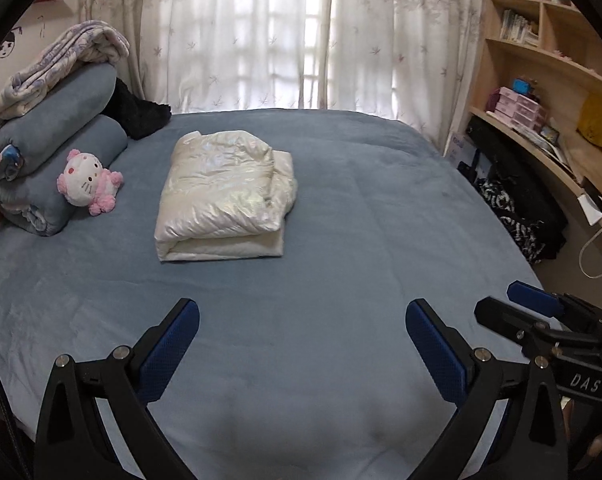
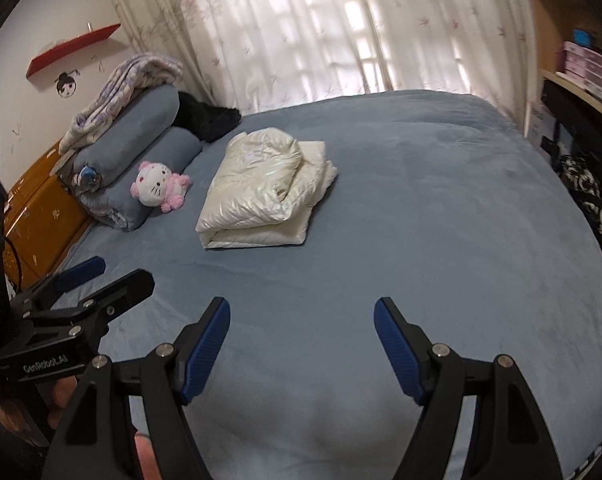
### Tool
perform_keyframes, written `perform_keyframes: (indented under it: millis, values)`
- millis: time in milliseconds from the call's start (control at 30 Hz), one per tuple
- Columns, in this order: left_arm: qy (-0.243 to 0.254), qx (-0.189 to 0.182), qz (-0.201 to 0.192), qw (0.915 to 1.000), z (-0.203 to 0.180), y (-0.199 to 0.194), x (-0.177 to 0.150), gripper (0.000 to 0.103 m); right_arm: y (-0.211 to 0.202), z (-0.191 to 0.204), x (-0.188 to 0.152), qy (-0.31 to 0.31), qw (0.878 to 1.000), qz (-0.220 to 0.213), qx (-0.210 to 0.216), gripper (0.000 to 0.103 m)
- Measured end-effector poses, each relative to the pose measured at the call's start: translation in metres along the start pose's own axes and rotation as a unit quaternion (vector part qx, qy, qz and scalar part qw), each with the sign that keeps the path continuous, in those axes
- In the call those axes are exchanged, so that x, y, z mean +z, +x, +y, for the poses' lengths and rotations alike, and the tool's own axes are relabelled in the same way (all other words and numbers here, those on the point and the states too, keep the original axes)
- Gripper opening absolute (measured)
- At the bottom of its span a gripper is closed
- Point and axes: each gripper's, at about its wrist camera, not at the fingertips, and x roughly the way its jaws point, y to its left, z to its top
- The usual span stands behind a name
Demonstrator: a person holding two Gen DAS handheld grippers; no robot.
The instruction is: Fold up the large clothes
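A cream, shiny quilted jacket (image 1: 225,196) lies folded into a thick rectangle on the blue bed (image 1: 341,216), left of centre; the right wrist view shows the jacket (image 2: 261,192) from further right. My left gripper (image 1: 303,314) hangs open above the near part of the bed, well short of the jacket, nothing between its blue pads. My right gripper (image 2: 301,312) is also open and empty over the near bed. Each gripper shows at the edge of the other's view: the right gripper (image 1: 501,304) at the right, the left gripper (image 2: 109,272) at the left.
Rolled blue bedding (image 1: 57,148) with a patterned blanket (image 1: 61,64) and a pink-and-white plush cat (image 1: 87,182) sits at the head of the bed. A black fuzzy item (image 1: 141,114) lies beside it. Curtains (image 1: 301,32) hang behind. Wooden shelves (image 1: 549,80) and dark bags (image 1: 517,216) stand at the right.
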Motion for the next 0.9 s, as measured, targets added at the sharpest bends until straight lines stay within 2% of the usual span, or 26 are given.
perform_keyframes:
  millis: [233,333,533,900]
  values:
    - [-0.007,0.003,0.0,1.0,-0.023,0.003,-0.037,0.102,-0.025,-0.019,-0.036,0.009,0.999,-0.033,-0.029,0.077]
    - [-0.009,0.004,0.005,0.9999,-0.031,0.008,-0.047,0.102,-0.024,-0.021,-0.05,0.008,0.998,-0.039,-0.047,0.08]
    - [-0.001,0.024,-0.01,0.9997,-0.042,0.008,-0.056,0.102,-0.02,-0.024,-0.067,0.009,0.997,-0.049,-0.066,0.082]
    - [-0.003,0.054,-0.002,0.9986,-0.041,0.012,-0.069,0.102,-0.006,-0.032,-0.082,0.026,0.998,-0.038,-0.049,0.082]
